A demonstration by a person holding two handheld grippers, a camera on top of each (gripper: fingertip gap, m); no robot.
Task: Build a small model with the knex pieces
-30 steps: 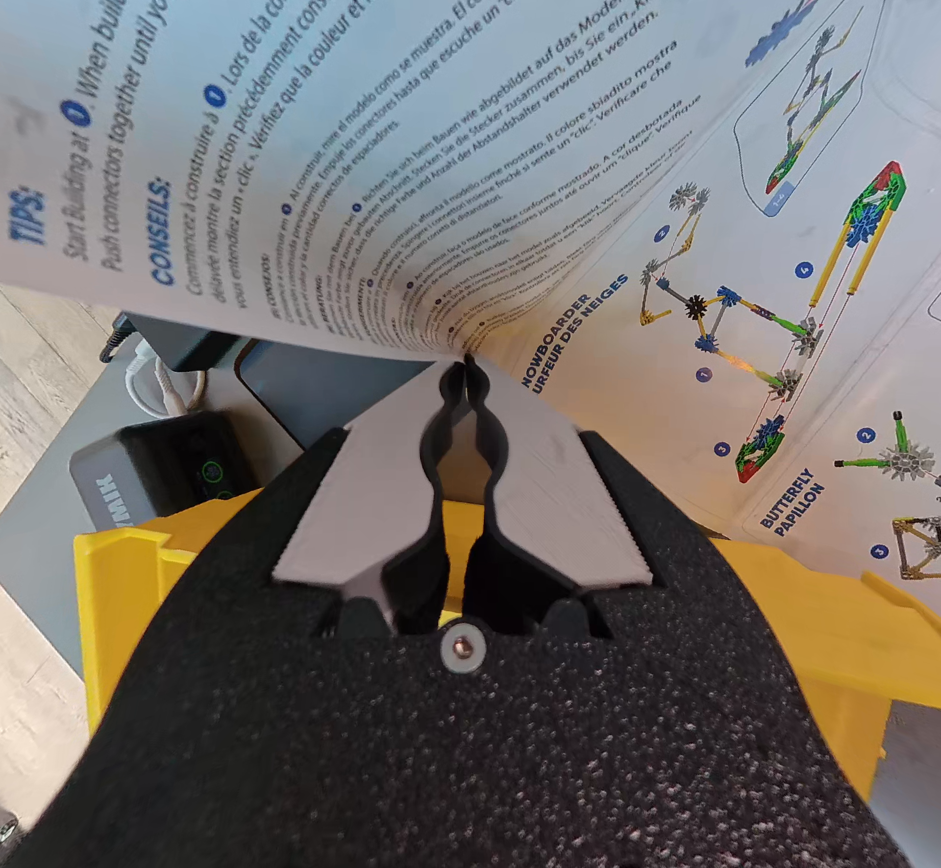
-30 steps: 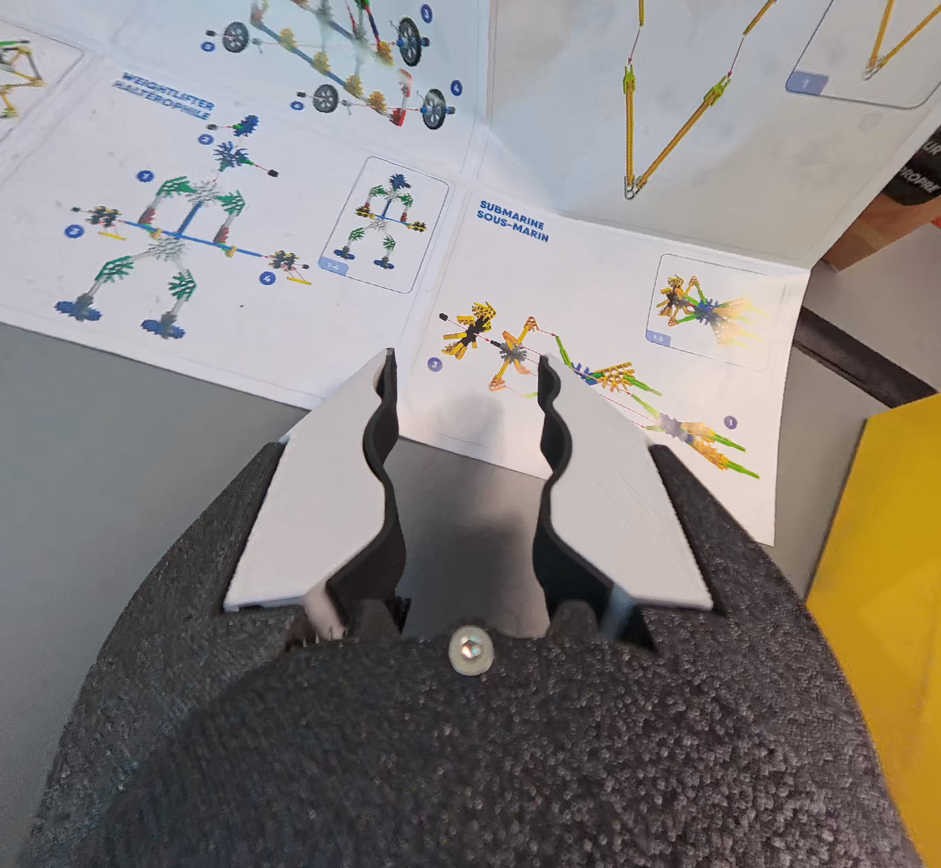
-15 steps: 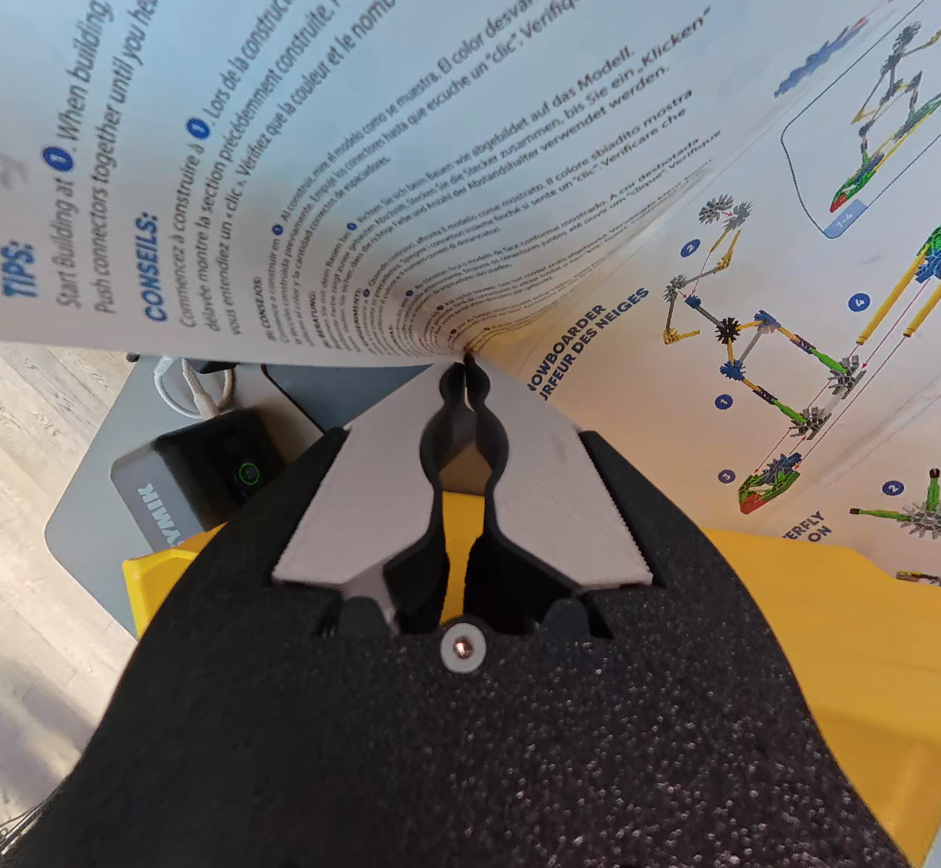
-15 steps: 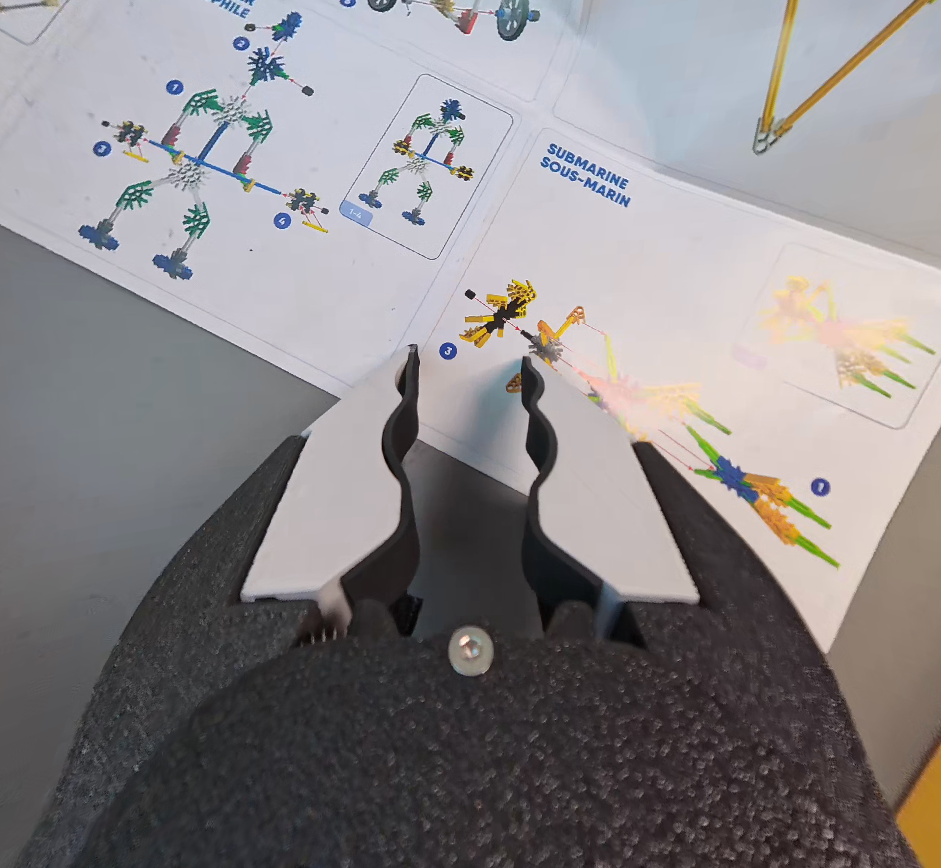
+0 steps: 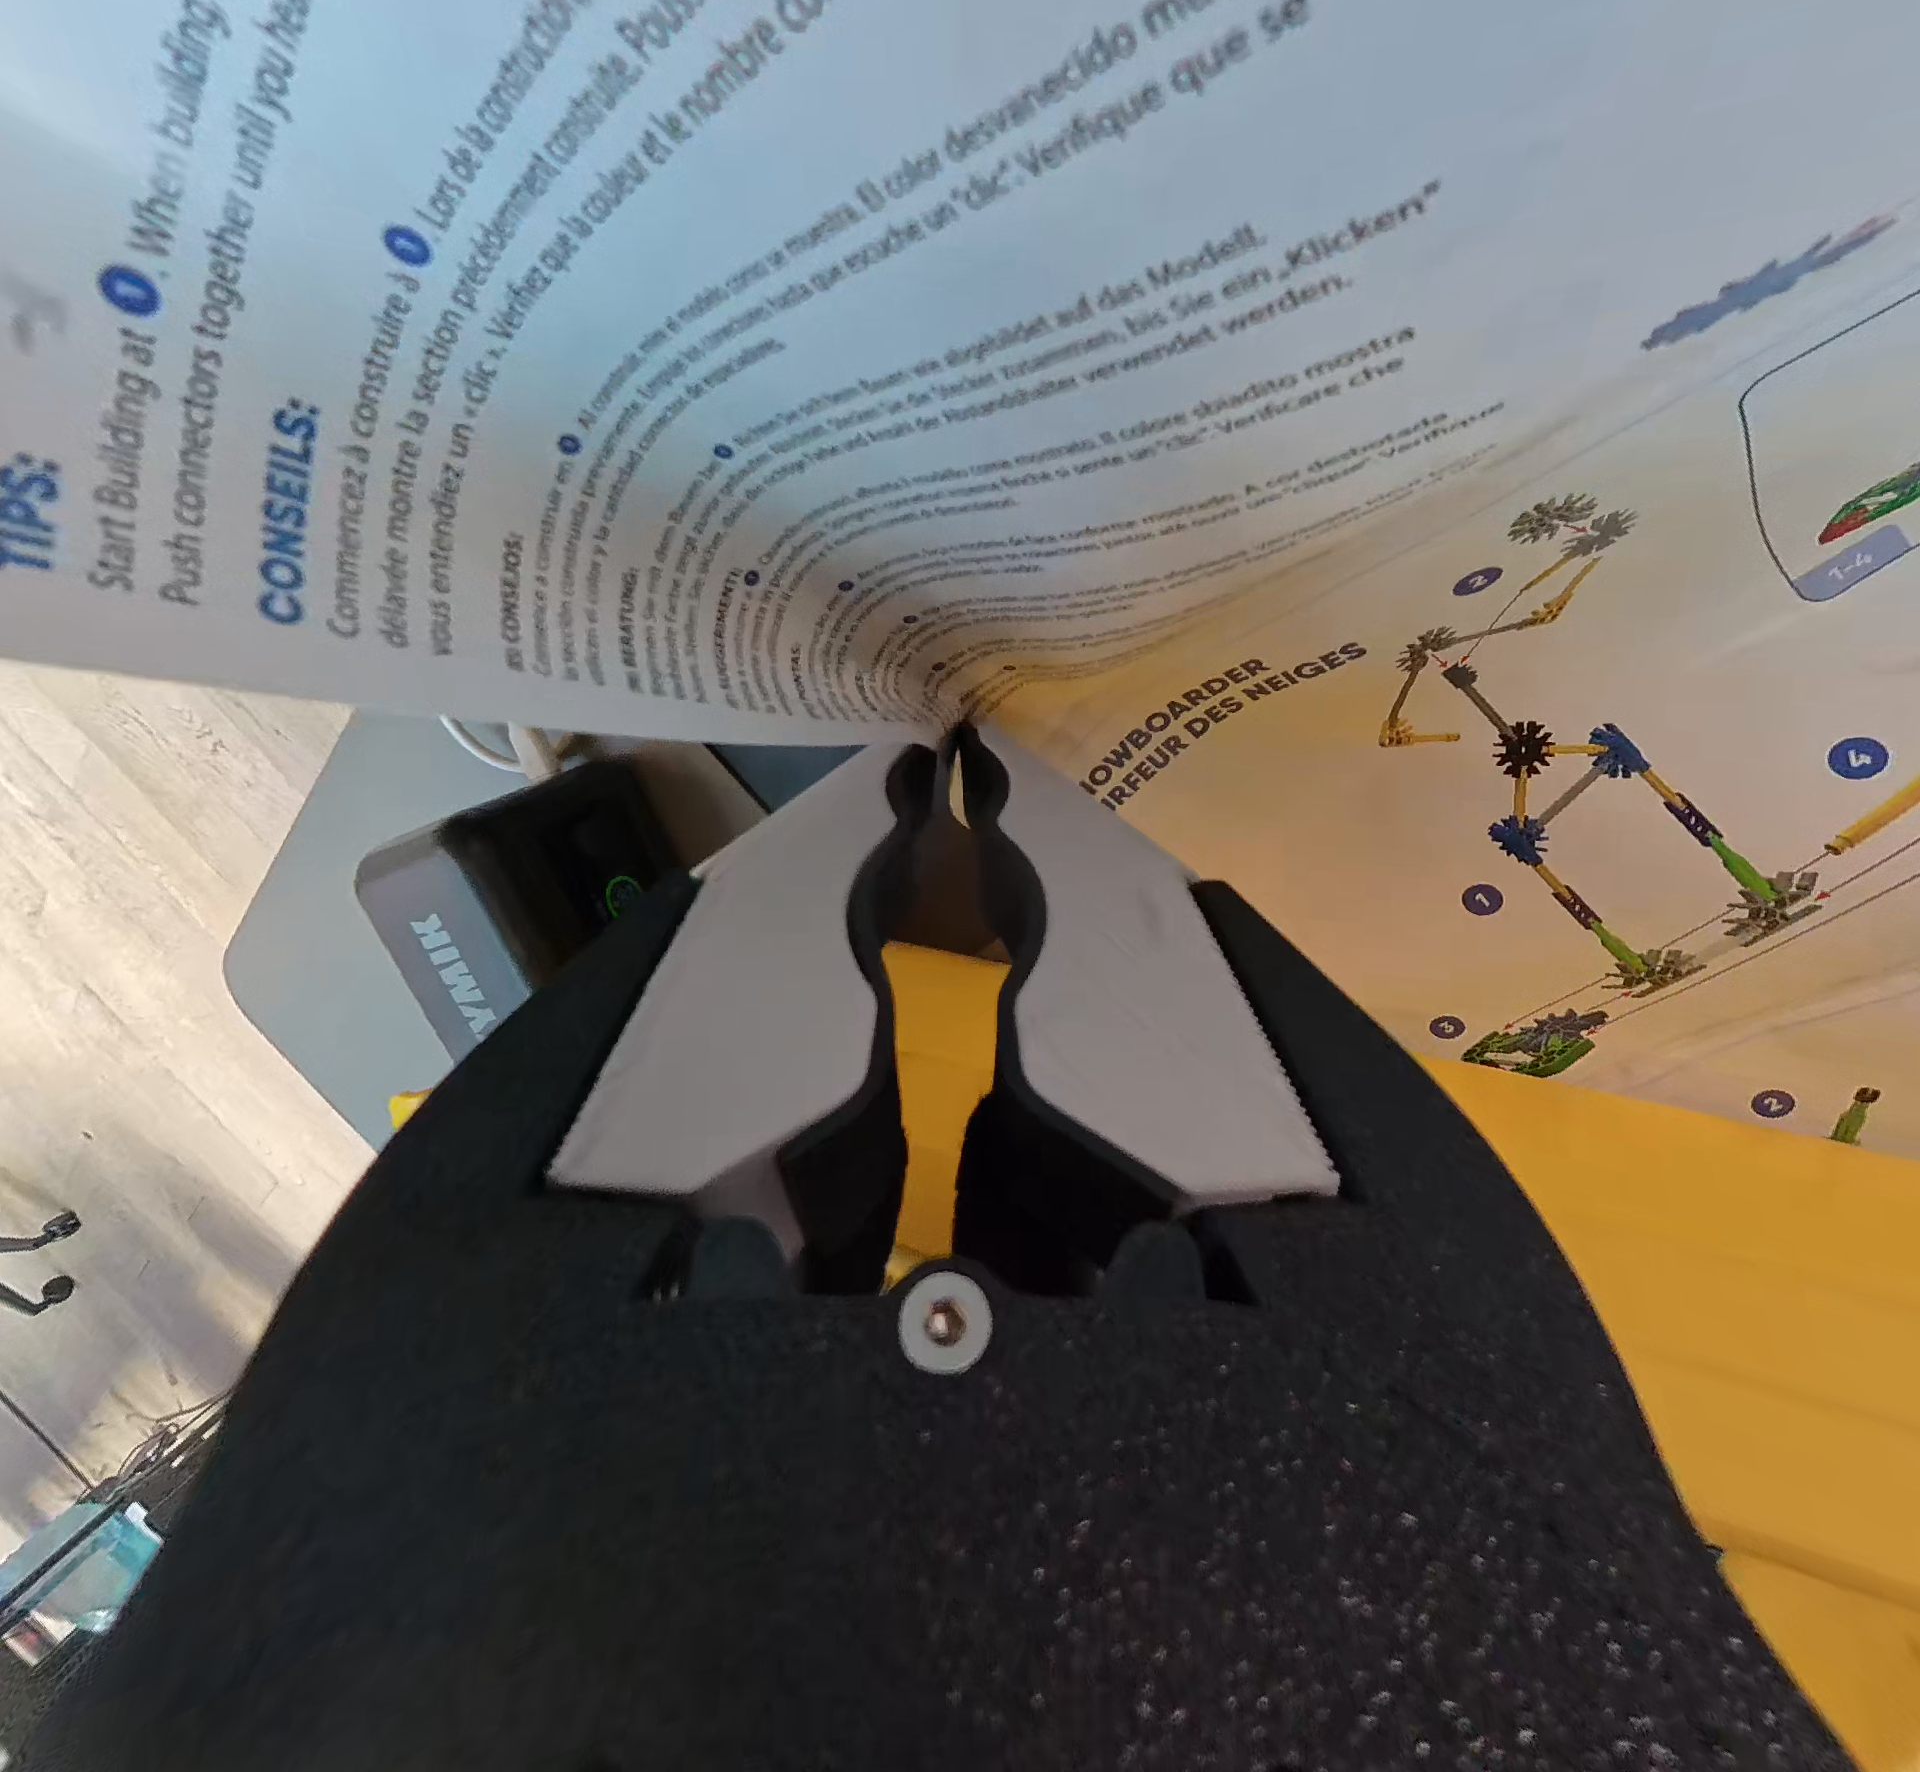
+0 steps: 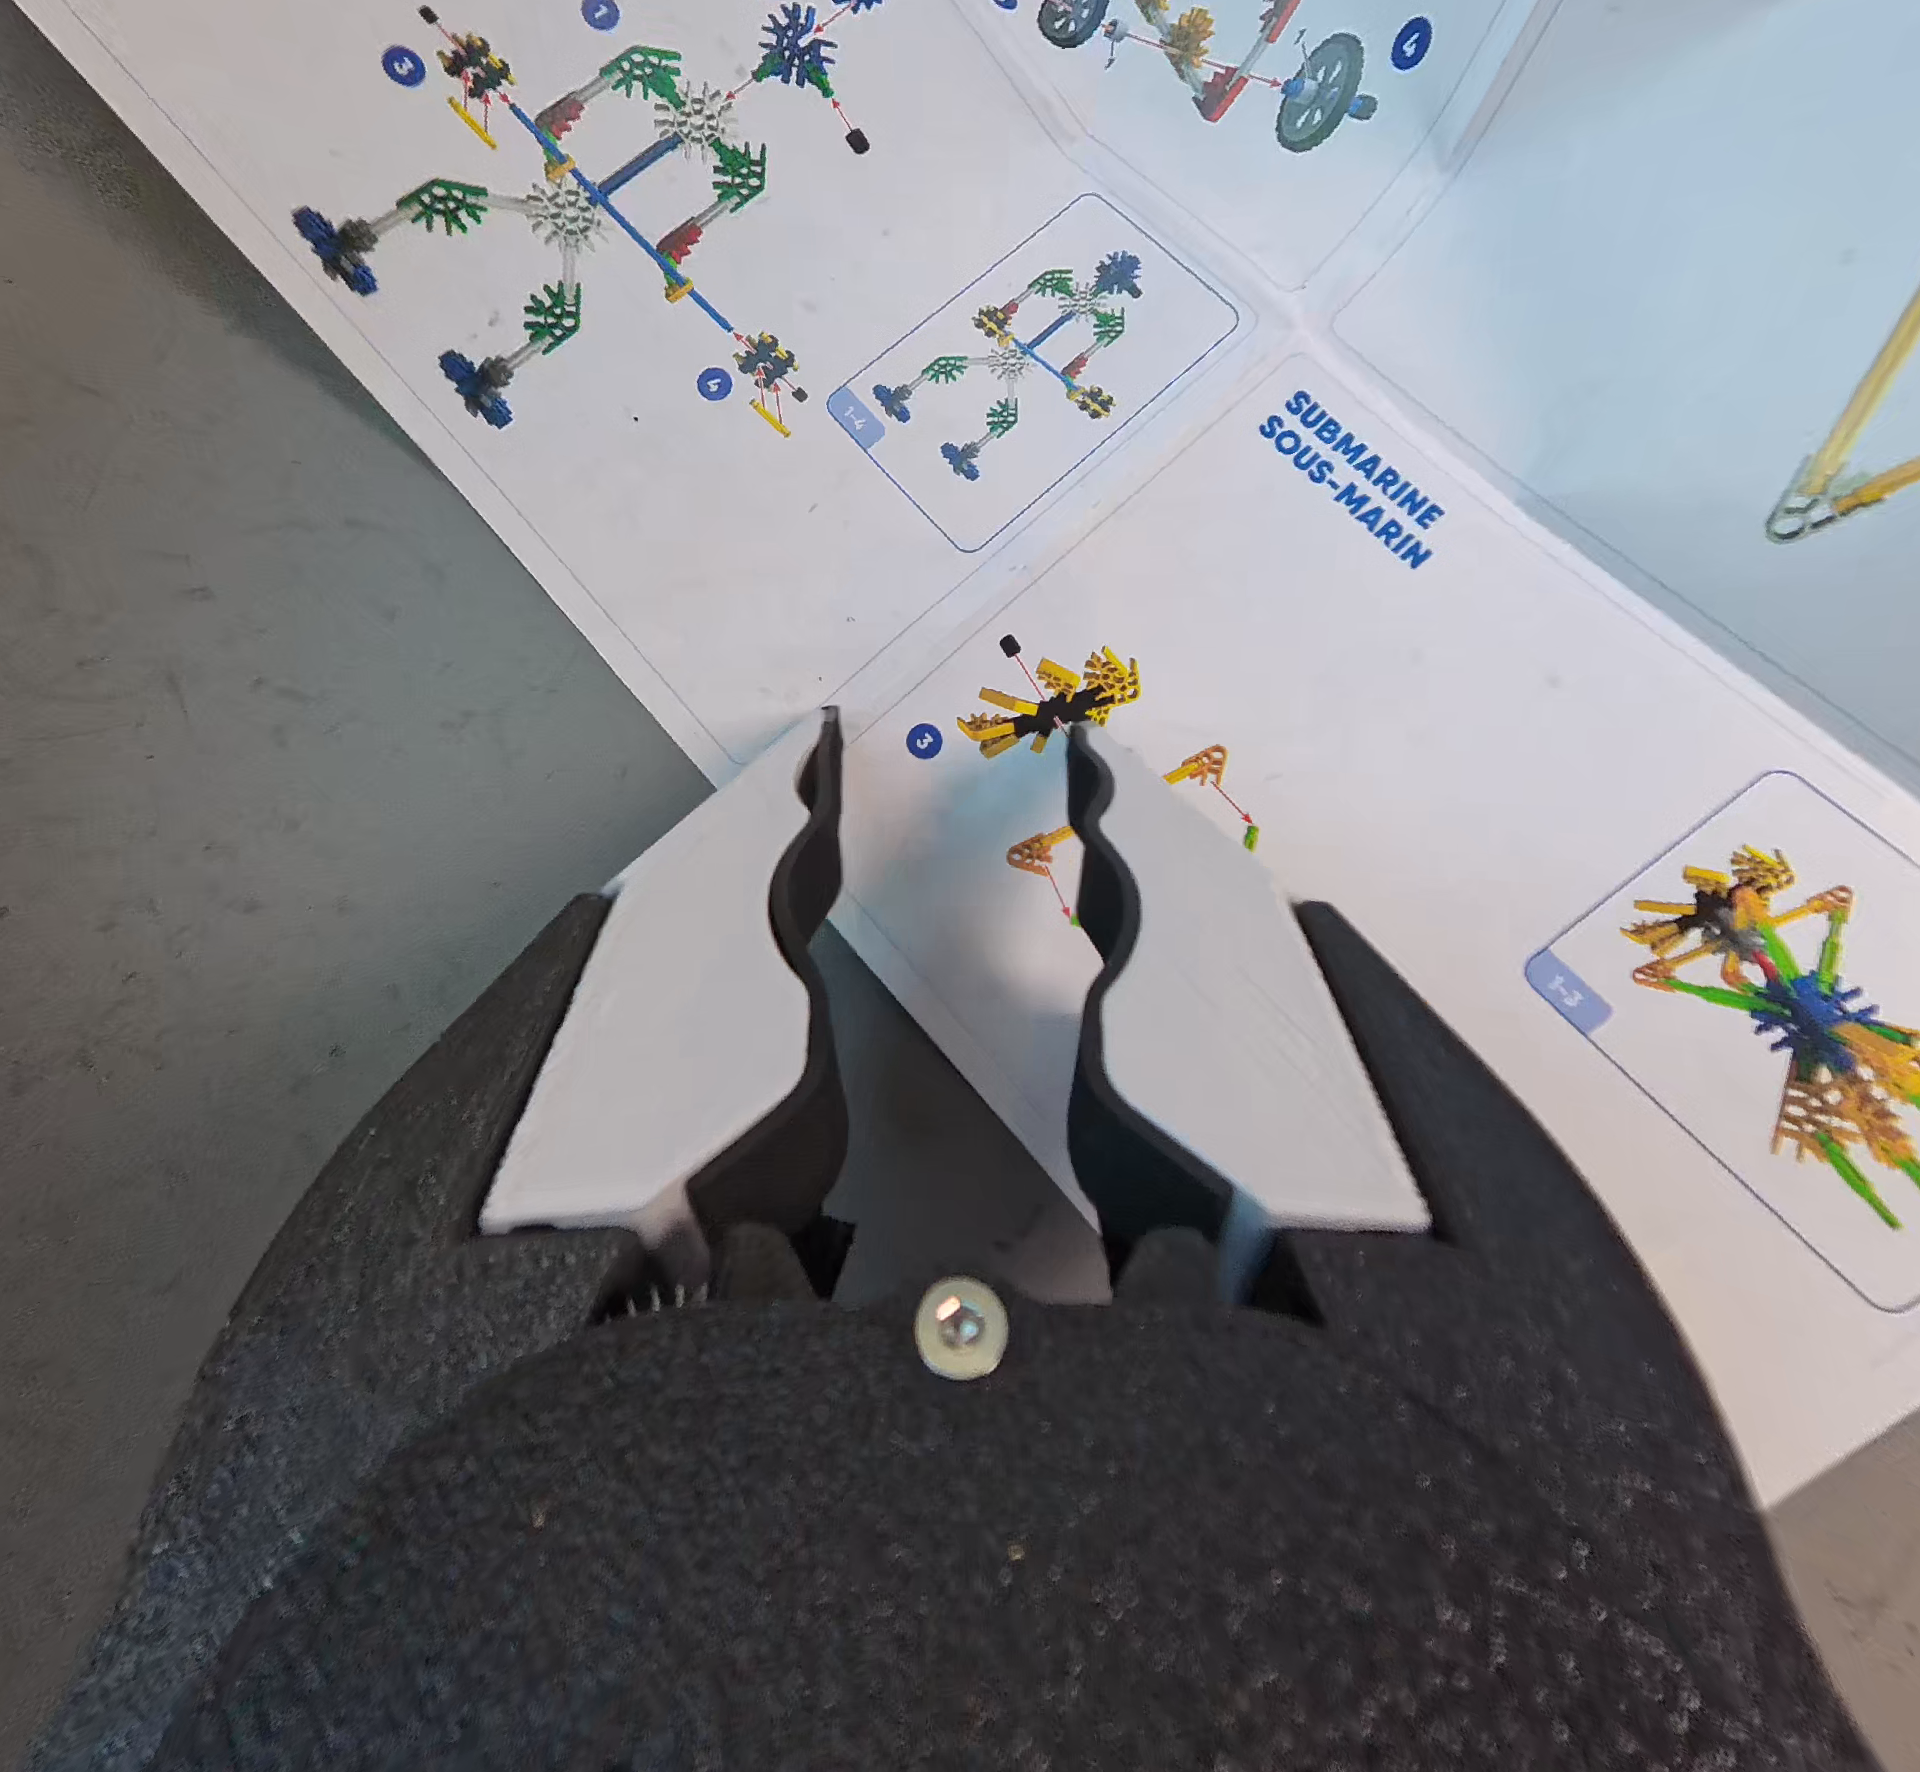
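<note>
The instruction sheet is lying on the table; under its raised end a bin is sitting, a box to its left.

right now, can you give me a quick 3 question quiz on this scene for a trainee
1. True or false: the left tool is shut on the edge of the instruction sheet.
2. What does the right tool hover over: (a) the yellow bin, (b) the instruction sheet lying on the grey table, (c) the black device?
3. Fill in: below the lifted sheet in the left wrist view sits a yellow ____.

Key: 1 true; 2 b, with its jaws apart and nothing between them; 3 bin, with a black device to its left.
</note>
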